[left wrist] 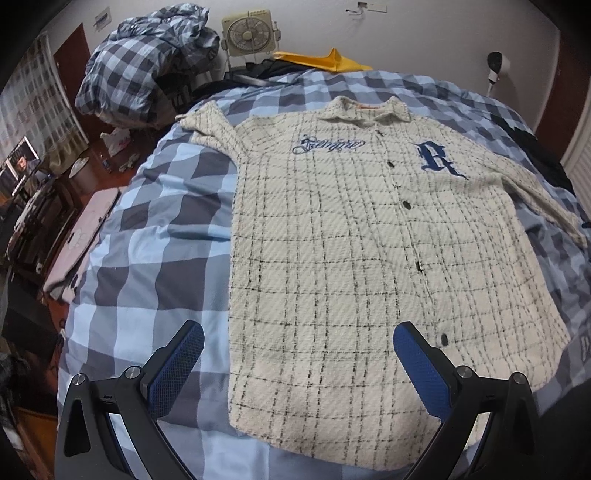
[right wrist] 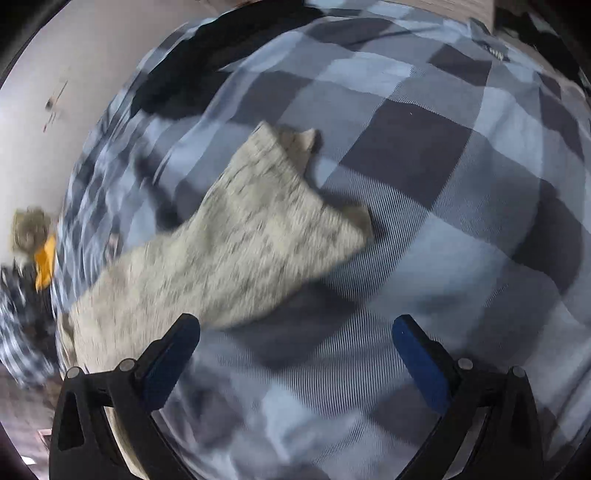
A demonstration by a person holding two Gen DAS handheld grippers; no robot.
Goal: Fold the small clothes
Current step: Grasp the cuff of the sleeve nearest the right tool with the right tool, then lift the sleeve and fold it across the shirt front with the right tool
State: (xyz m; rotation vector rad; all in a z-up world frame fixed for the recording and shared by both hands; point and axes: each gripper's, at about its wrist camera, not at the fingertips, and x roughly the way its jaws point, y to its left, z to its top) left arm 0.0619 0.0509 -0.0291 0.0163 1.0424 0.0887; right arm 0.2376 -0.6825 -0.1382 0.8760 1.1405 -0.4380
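Note:
A cream shirt (left wrist: pixel 332 258) with a black grid pattern, dark buttons and blue embroidery lies flat and face up on the bed, collar at the far end. My left gripper (left wrist: pixel 298 334) hovers open above its near hem, one pad (left wrist: pixel 413 354) over the cloth and the other over the bedding. In the blurred right wrist view, one sleeve of the shirt (right wrist: pixel 240 240) stretches out across the bedding. My right gripper (right wrist: pixel 295 328) is open just beyond the sleeve's lower edge, holding nothing.
The bed wears a blue, grey and white checked cover (left wrist: pixel 155 229). A bundled checked duvet (left wrist: pixel 147 62), a small fan (left wrist: pixel 248 35) and a yellow item (left wrist: pixel 328 61) sit at the far end. Dark clothing (left wrist: pixel 543 158) lies at the right edge. Floor clutter shows at the left.

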